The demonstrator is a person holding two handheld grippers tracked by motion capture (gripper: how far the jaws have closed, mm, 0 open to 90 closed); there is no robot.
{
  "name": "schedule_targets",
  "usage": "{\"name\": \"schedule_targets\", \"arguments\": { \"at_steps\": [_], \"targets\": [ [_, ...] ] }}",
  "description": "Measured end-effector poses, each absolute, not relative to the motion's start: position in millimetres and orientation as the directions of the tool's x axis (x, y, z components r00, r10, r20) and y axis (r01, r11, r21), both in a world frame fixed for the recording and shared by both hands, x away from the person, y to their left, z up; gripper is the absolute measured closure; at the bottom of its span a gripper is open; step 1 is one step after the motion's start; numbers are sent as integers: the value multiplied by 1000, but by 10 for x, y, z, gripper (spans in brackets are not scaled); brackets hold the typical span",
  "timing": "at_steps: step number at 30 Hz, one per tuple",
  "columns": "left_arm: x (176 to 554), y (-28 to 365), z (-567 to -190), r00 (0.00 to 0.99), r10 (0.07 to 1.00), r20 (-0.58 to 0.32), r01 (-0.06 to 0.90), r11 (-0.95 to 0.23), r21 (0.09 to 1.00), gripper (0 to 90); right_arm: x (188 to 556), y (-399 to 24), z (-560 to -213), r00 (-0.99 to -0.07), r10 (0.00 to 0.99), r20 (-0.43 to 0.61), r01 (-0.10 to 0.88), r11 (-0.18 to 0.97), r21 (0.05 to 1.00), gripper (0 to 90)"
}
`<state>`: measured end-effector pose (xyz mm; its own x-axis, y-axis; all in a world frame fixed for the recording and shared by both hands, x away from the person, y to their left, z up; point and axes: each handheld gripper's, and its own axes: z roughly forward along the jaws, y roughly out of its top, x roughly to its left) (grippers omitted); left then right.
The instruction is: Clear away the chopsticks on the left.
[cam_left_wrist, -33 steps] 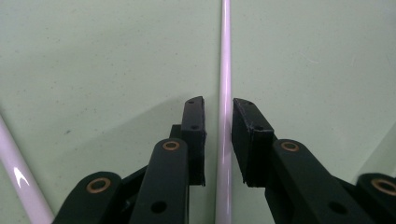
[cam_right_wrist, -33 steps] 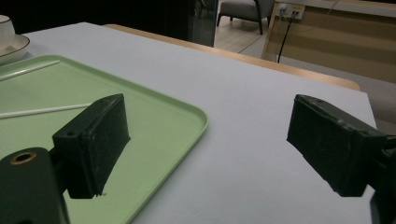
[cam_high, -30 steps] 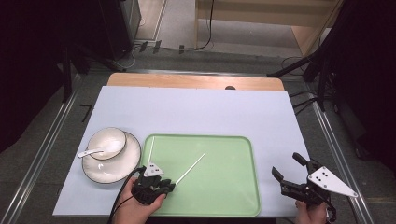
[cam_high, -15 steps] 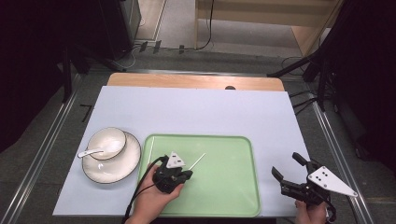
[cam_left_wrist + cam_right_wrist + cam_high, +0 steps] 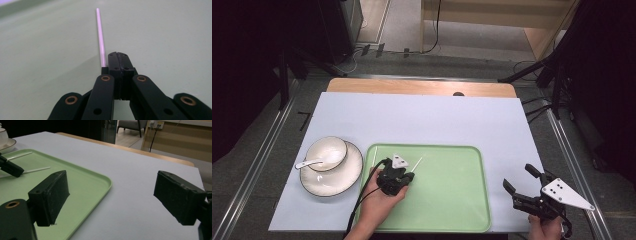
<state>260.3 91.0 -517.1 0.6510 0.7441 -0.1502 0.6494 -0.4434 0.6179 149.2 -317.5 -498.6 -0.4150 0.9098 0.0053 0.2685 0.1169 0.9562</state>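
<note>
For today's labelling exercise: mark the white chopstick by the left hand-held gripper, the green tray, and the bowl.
white chopstick (image 5: pixel 100 35), left gripper view, mid-shaft.
green tray (image 5: pixel 452 200), high view, bare floor.
bowl (image 5: pixel 331 148), high view, inner wall.

bowl (image 5: pixel 327 151) with spoon (image 5: pixel 310 163) on saucer (image 5: pixel 343 176), left | second chopstick (image 5: pixel 372 167) at tray's left edge

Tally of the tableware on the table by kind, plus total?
Tray: 1
Chopsticks: 2, one at the left gripper, one near the tray's left rim
Bowl: 1
Plate: 1
Spoon: 1
Total: 6
</note>
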Motion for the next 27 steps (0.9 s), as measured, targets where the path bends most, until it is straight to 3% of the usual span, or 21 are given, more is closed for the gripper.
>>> {"name": "schedule_targets", "arguments": {
  "at_steps": [14, 27],
  "targets": [
    [2756, 1372, -5151, 502, 851, -157, 720, -311, 620, 900, 1501, -3155, -4987, -420, 907, -2, 270, 127, 954, 129],
    [2755, 1494, -5153, 492, 857, -155, 719, -300, 627, 900, 1499, -3159, -4986, -422, 906, 0, 270, 126, 955, 129]
  ]
}}
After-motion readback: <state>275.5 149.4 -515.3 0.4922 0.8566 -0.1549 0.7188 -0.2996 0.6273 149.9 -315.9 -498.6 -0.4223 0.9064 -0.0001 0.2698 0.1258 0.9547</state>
